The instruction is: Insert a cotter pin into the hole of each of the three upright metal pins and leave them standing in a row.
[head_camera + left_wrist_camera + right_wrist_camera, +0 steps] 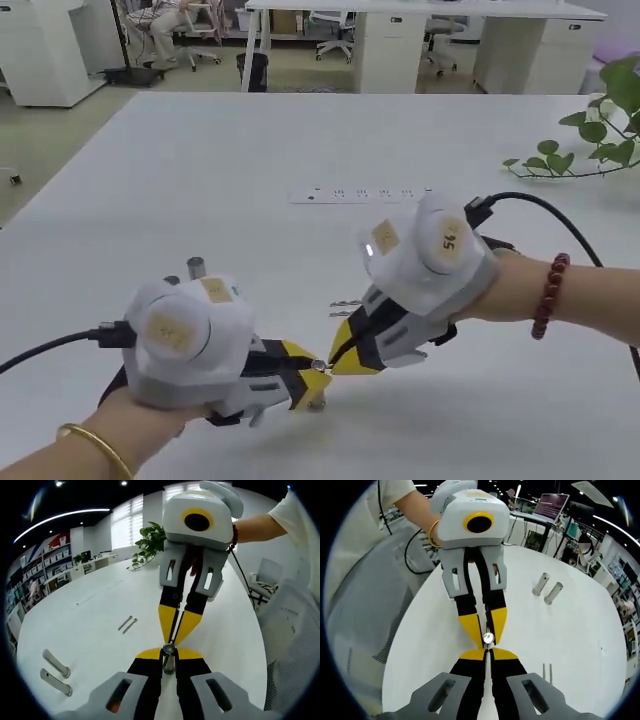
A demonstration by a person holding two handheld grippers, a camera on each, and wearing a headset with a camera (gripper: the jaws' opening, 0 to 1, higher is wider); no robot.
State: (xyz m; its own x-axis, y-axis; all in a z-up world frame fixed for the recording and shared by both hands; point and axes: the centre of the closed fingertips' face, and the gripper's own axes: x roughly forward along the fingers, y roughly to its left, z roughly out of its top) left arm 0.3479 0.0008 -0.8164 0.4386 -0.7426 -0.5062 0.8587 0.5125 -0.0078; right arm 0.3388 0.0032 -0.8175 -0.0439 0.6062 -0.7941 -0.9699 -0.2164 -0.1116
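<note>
My left gripper [169, 653] is shut on a short upright metal pin [169, 661], which stands on the white table near its front edge. My right gripper [488, 653] faces it tip to tip, shut on a thin cotter pin [175, 624] whose end meets the pin's top [488, 638]. In the head view the left gripper [310, 372] and the right gripper [336, 360] meet over this metal pin [317, 398]. Two more metal pins [195, 266] stand behind the left gripper. Two spare cotter pins [345, 306] lie flat just beyond the jaws.
A white power strip [360, 193] lies across the middle of the table [200, 170]. A green plant [600, 130] reaches in at the far right edge. Cables trail from both grippers. Desks and chairs stand beyond the table.
</note>
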